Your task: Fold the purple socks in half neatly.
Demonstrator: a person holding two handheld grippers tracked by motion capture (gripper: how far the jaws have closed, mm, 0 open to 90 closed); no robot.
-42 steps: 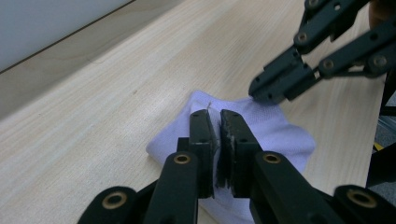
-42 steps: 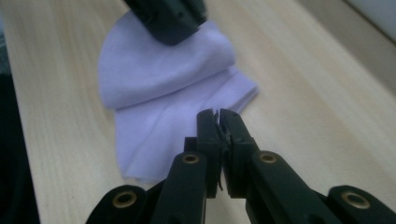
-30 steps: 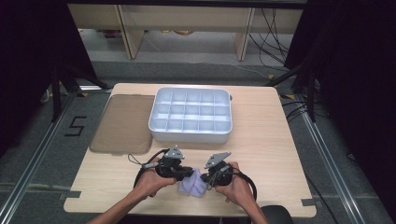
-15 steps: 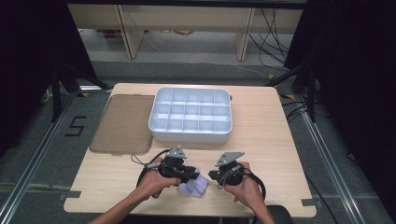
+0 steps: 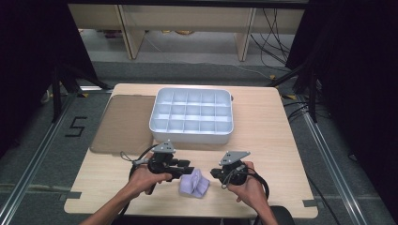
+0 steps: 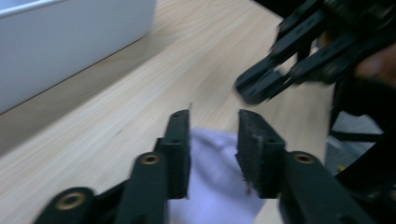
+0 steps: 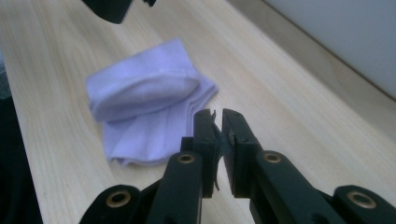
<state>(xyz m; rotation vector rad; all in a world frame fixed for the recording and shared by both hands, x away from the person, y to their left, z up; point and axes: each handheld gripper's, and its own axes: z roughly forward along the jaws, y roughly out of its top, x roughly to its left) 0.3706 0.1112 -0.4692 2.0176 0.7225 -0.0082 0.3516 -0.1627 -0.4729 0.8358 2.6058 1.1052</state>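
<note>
A folded lavender cloth (image 5: pixel 195 183) (image 7: pixel 144 102) lies on the wooden table near its front edge, between my two grippers. My left gripper (image 5: pixel 188 169) (image 6: pixel 214 126) points right at the cloth (image 6: pixel 215 186). Its jaws have just been opening and stand apart over the cloth's near end, and the pads do not press on it. My right gripper (image 5: pixel 214 173) (image 7: pixel 218 116) points left and hangs a little to the right of the cloth. It is shut, with nothing between its fingers. In the left gripper view the right gripper (image 6: pixel 261 86) shows beyond the cloth.
A white tray (image 5: pixel 190 133) with several empty compartments stands in the middle of the table, just behind the grippers. Its wall (image 6: pixel 70 42) (image 7: pixel 350 37) is close by. A flat brown translucent lid (image 5: pixel 124 122) lies to the tray's left.
Both grippers were together at the cloth. The right gripper has drawn back to the right and is off it. The left gripper's jaws have opened and the cloth lies loose on the table.
</note>
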